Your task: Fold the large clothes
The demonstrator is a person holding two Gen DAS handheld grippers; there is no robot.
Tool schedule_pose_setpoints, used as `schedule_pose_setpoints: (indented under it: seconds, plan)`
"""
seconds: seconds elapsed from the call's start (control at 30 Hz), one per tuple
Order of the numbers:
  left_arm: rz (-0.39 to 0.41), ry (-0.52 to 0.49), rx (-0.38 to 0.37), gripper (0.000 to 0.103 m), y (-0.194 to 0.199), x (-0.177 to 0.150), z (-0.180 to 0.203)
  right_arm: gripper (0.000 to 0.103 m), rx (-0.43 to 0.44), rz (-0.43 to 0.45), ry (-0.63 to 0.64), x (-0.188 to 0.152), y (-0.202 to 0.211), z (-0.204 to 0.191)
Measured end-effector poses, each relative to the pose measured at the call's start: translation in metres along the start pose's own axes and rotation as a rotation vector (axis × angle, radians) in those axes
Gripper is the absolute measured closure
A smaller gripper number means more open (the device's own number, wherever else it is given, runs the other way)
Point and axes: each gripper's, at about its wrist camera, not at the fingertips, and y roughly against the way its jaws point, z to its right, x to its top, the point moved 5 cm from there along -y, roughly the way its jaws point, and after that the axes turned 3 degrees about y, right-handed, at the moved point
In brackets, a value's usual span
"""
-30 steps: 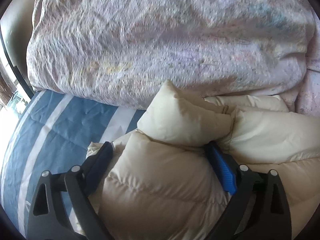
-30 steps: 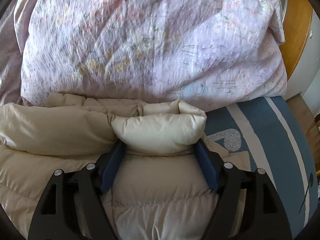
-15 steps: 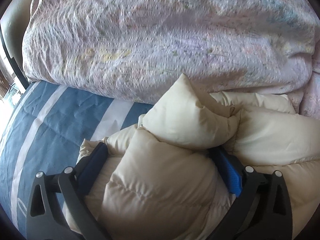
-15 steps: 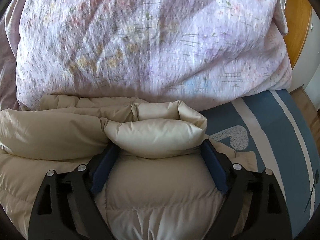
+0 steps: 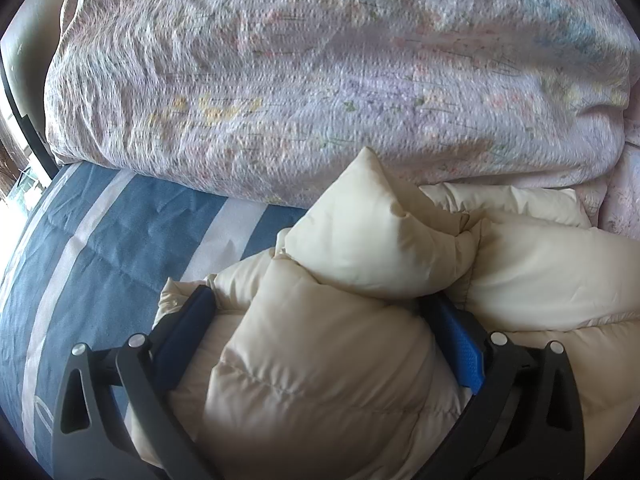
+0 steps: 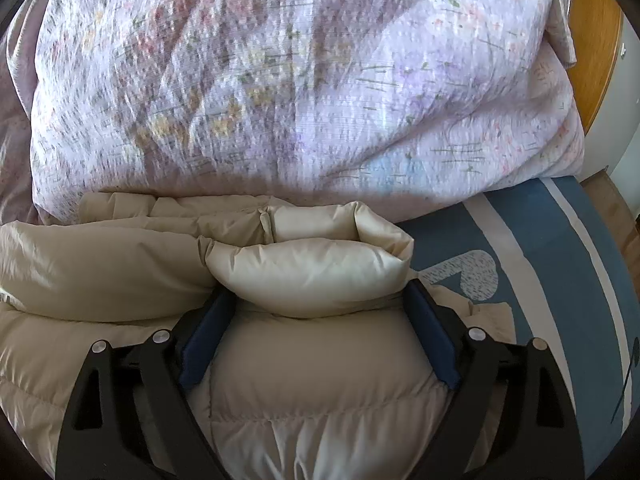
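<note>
A cream puffy down jacket (image 5: 380, 248) lies on a blue bed cover with white stripes (image 5: 100, 240). My left gripper (image 5: 320, 312) has its blue pads wide apart with a thick fold of the jacket's left end bulging between them. The jacket also shows in the right wrist view (image 6: 308, 276). My right gripper (image 6: 316, 312) is likewise spread around a padded roll at the jacket's right end. Both grippers press against the puffy fabric on each side.
A big pink floral duvet (image 5: 320, 80) is heaped just behind the jacket, touching it; it also shows in the right wrist view (image 6: 300, 80). The blue cover (image 6: 540, 260) extends to the right. A wooden door (image 6: 592, 40) stands at far right.
Both grippers have moved forward with the jacket ends toward the floral duvet, which now looms closer. The jaws have stayed at about the same width.
</note>
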Motion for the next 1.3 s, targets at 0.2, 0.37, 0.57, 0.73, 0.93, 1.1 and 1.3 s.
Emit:
schedule_pose_setpoints:
  seconds: [0.2, 0.37, 0.57, 0.73, 0.93, 1.1, 1.3]
  plan:
    - [-0.042, -0.012, 0.019, 0.002, 0.006, 0.004, -0.002, 0.010, -0.023, -0.051, 0.009, 0.006, -0.002, 0.001]
    - [-0.055, -0.021, -0.038, 0.003, 0.046, 0.005, -0.016, 0.010, 0.077, -0.104, -0.064, 0.013, 0.032, 0.019]
    - [-0.106, 0.008, -0.118, 0.003, 0.085, 0.008, -0.060, 0.009, 0.197, -0.185, -0.135, -0.013, 0.069, 0.060]
    - [-0.189, 0.080, -0.180, 0.006, 0.090, 0.001, -0.093, 0.009, 0.290, -0.287, -0.233, -0.049, 0.075, 0.086]
    - [-0.260, 0.155, -0.207, 0.018, 0.087, -0.025, -0.112, 0.010, 0.366, -0.378, -0.322, -0.093, 0.071, 0.094]
    - [-0.282, 0.202, -0.249, 0.023, 0.086, -0.031, -0.124, 0.019, 0.415, -0.366, -0.330, -0.102, 0.072, 0.090]
    - [-0.277, 0.223, -0.281, 0.038, 0.096, -0.033, -0.122, 0.041, 0.482, -0.371, -0.382, -0.105, 0.069, 0.077]
